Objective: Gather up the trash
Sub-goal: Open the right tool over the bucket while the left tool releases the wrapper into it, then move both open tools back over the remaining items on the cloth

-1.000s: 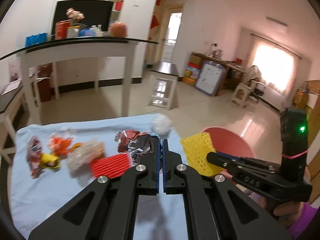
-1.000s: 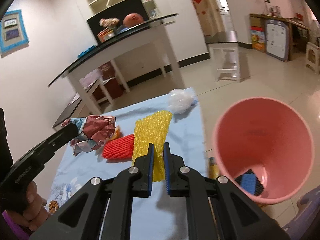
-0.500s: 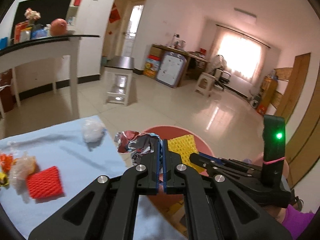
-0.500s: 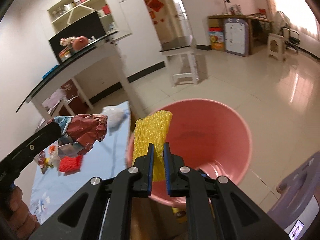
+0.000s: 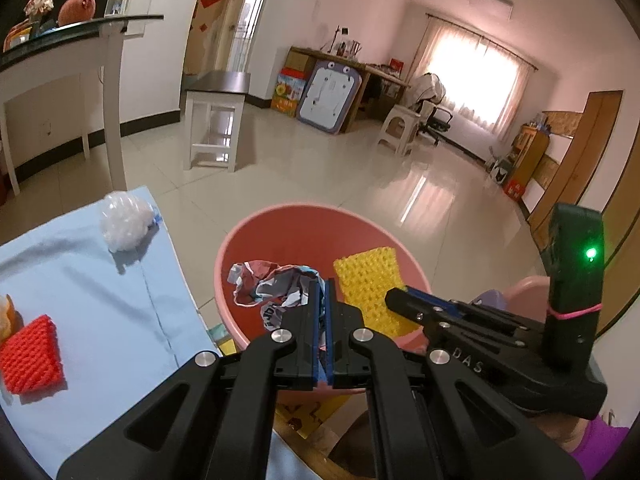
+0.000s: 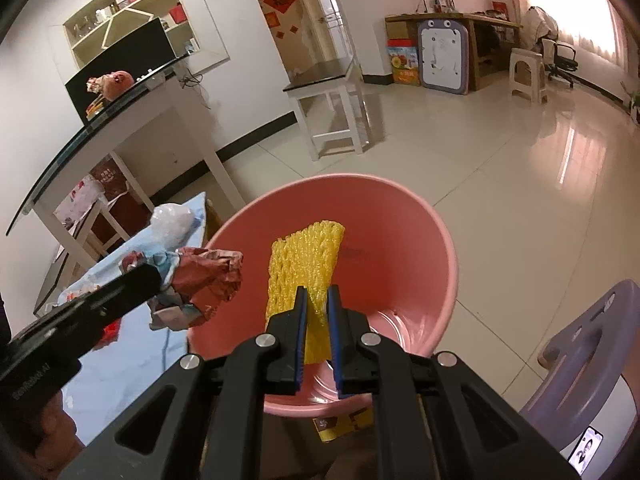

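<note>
Two pieces of trash hang over the open mouth of a pink bucket point(image 6: 436, 248) that stands on the floor just beside a bench covered in a light blue cloth point(image 5: 100, 300). The left hand-held gripper point(image 5: 323, 308) has its blue-padded fingers pressed nearly together on a crumpled wrapper point(image 5: 272, 292), printed in red, white and grey, which sticks out ahead of the fingertips above the bucket. The right hand-held gripper point(image 6: 317, 300) is parted a little wider, its fingers touching both faces of a yellow foam net sleeve point(image 6: 306, 264) near its lower end, so the sleeve stands up over the bucket. Both items look very light and soft: the wrapper is thin, creased foil or paper that crushes easily and can be pinched anywhere on a fold, while the foam net is springy and squashes between the pads, so an edge hold suffices. Both should likely fall straight in when let go. On the bench lie a red foam net point(image 5: 30, 356) and a white crumpled plastic ball point(image 5: 126, 222) near the bench's far corner.
</note>
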The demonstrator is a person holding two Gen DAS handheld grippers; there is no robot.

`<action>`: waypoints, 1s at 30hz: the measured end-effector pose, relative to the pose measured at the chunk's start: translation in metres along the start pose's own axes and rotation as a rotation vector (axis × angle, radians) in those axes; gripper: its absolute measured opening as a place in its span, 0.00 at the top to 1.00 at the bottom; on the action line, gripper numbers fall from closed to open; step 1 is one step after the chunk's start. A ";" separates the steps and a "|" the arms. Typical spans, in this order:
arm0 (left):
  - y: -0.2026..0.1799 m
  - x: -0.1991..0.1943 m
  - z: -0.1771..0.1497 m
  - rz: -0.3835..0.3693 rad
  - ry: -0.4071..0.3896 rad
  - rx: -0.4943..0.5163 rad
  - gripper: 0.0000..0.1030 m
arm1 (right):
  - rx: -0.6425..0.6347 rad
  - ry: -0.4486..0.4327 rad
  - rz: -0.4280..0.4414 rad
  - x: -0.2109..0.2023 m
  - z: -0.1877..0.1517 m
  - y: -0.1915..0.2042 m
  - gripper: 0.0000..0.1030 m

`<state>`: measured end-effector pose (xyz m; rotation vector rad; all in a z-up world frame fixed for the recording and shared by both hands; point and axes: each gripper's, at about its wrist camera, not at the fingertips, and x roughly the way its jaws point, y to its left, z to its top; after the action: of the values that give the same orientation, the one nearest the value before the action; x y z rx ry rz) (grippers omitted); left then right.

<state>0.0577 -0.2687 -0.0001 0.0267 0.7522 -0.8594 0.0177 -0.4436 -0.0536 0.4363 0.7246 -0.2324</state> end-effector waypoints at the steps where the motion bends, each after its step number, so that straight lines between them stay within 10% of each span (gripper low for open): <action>1: 0.000 0.002 -0.001 0.000 0.005 0.002 0.98 | 0.002 0.002 -0.003 0.001 0.000 0.001 0.90; 7: 0.003 0.019 0.000 -0.011 0.048 -0.003 0.98 | -0.004 0.006 -0.024 0.008 0.001 0.001 0.86; 11: 0.005 0.026 0.004 -0.023 0.072 -0.017 0.69 | -0.011 0.000 -0.040 0.008 0.000 0.001 0.72; 30: 0.014 -0.015 -0.016 0.033 0.031 -0.031 0.68 | -0.070 -0.021 0.021 -0.015 -0.008 0.034 0.59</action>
<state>0.0518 -0.2439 -0.0064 0.0245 0.7923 -0.8169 0.0141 -0.4091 -0.0391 0.3746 0.7049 -0.1908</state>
